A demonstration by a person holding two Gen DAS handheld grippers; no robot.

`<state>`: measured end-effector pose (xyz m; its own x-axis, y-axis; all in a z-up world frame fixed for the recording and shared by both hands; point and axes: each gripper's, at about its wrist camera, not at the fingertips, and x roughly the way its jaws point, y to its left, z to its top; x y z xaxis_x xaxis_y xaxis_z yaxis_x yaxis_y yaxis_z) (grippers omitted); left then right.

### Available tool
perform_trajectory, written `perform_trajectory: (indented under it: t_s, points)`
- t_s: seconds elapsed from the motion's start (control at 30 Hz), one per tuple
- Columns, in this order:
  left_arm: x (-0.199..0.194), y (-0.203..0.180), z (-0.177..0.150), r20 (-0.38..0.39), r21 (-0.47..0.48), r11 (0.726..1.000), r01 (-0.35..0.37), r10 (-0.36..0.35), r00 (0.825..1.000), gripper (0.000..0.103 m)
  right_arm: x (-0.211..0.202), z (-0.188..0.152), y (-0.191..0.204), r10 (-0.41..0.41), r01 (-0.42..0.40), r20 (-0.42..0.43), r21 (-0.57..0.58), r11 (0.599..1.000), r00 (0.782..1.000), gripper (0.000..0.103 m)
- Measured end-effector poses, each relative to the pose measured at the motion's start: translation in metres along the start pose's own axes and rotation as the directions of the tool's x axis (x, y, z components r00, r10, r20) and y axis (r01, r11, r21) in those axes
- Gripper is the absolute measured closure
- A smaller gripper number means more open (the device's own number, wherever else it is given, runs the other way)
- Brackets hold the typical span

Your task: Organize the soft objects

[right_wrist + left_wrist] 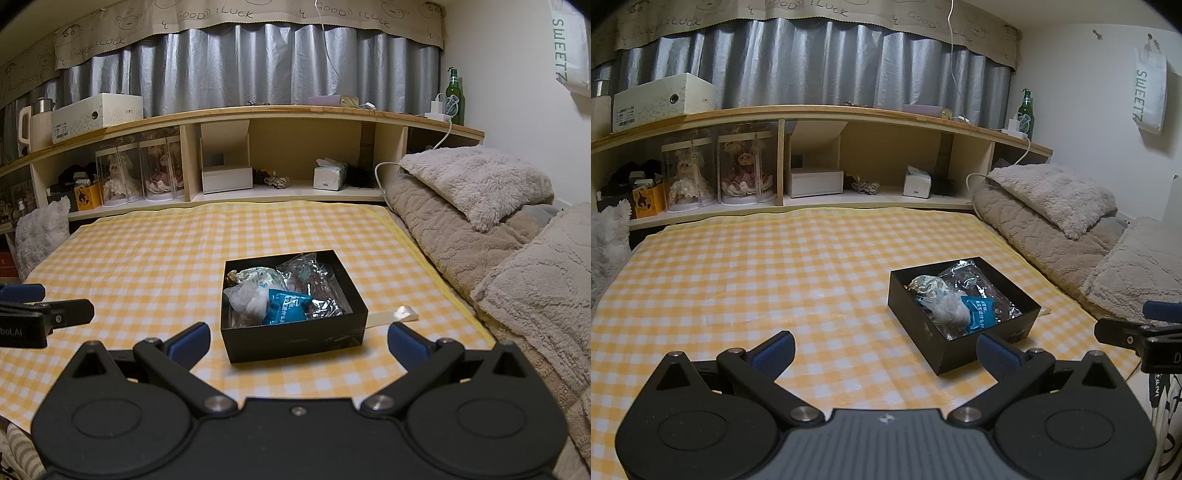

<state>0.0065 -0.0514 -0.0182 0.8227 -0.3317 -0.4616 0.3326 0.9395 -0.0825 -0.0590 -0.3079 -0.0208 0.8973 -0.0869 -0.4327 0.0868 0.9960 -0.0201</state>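
A black open box (945,354) (295,341) sits on the yellow checked cloth (757,277) (147,258). Inside it lie several soft packets: a blue pouch (979,314) (286,306), a white bundle (947,308) (249,301), clear crinkly bags (964,275) (314,277) and a patterned fabric piece (925,284) (258,276). My left gripper (884,354) is open, low over the cloth to the box's left and front. My right gripper (297,343) is open just in front of the box, empty. Each gripper shows at the other view's edge.
A folded beige blanket and fluffy pillows (1052,206) (480,192) lie along the right. A wooden shelf (812,114) behind the bed holds dolls, boxes, a tissue pack and a green bottle (455,98). A clear flat strip (395,314) lies right of the box.
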Motion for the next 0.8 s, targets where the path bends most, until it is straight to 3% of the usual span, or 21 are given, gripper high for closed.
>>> perform_trajectory:
  t_s: [0.8]
  points:
    - [-0.0016, -0.0012, 0.0008, 0.002, -0.001, 1.000, -0.010, 0.010, 1.000, 0.000, -0.0005, 0.0000, 0.0002, -0.001, 0.001, -0.002, -0.004, 1.000, 1.000, 0.000]
